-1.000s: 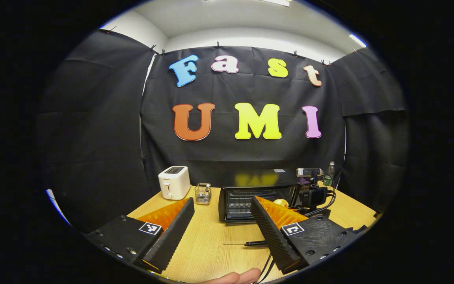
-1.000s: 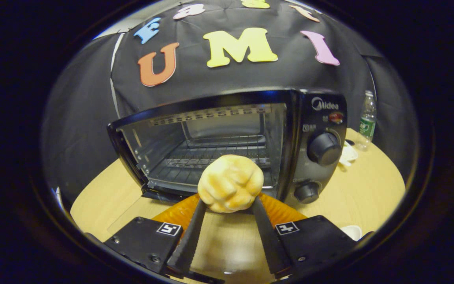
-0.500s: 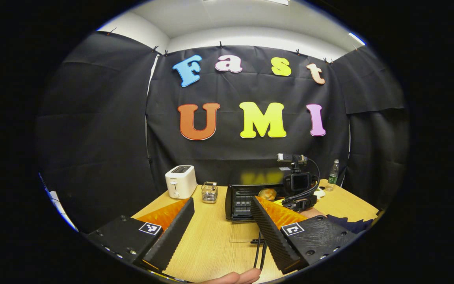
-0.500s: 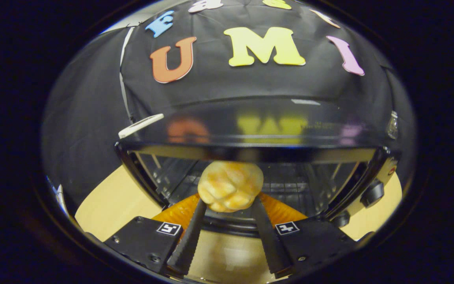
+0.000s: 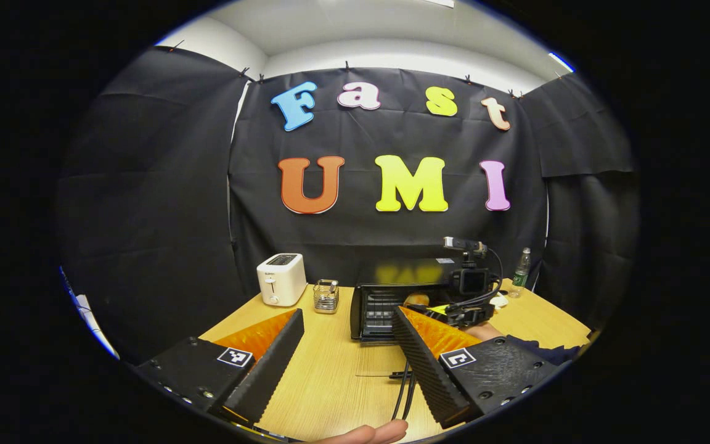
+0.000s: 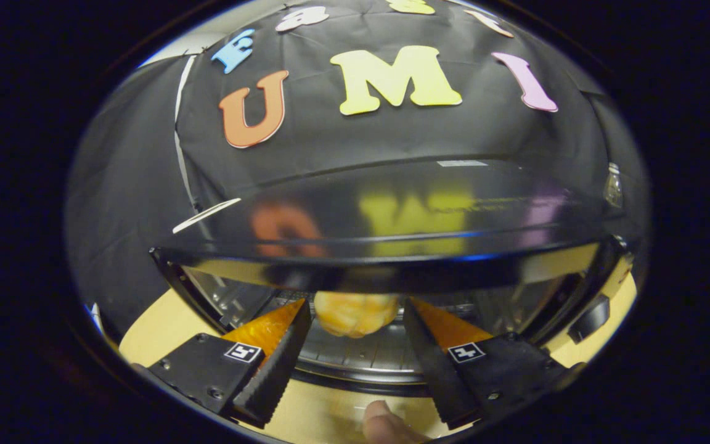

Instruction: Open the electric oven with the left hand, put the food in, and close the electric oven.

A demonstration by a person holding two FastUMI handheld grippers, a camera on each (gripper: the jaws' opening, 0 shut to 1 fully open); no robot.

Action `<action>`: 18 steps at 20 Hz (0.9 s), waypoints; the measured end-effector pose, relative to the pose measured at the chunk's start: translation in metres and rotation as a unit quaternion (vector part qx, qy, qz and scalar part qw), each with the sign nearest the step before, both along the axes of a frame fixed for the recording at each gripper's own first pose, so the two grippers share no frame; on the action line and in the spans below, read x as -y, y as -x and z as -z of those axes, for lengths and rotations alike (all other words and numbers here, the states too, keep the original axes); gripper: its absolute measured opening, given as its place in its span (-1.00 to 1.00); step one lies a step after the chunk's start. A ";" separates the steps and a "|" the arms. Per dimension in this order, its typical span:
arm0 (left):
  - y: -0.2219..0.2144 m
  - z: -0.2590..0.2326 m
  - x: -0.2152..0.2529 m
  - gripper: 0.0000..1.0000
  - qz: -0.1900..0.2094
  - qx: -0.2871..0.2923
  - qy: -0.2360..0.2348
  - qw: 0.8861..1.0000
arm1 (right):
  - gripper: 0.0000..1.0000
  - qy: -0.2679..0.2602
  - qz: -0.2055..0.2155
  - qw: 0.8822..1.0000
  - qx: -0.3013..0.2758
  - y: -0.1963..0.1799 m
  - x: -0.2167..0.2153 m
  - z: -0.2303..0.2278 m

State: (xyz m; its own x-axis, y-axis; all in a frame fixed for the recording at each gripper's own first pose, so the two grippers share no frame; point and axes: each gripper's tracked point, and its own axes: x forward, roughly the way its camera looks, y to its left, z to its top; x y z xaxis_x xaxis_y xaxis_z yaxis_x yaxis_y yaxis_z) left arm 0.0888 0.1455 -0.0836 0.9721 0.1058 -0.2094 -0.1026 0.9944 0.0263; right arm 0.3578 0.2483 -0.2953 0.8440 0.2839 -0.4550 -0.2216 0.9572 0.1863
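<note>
The right gripper (image 6: 355,345) fingers have spread wide, releasing the bun (image 6: 355,312) inside the oven (image 6: 392,246).

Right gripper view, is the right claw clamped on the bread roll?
No, the right claw stands open, its fingers apart from the bread roll lying inside the oven.

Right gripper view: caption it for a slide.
Right gripper, jaws open, at the open oven; bread roll on its rack.

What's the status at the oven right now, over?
Right gripper open at the black electric oven mouth. Golden bread bun released on the rack inside. Left gripper open, back over the wooden table. Nothing obstructing.
</note>
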 end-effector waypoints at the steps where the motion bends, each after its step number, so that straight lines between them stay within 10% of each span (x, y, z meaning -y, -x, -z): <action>1: -0.002 0.002 0.003 0.89 0.002 -0.002 0.002 1.000 | 0.92 -0.004 -0.005 1.000 0.001 0.010 0.004 -0.003; 18: -0.027 0.090 0.079 0.89 0.062 -0.060 0.048 0.995 | 0.92 -0.008 0.024 0.986 0.163 0.156 0.133 -0.127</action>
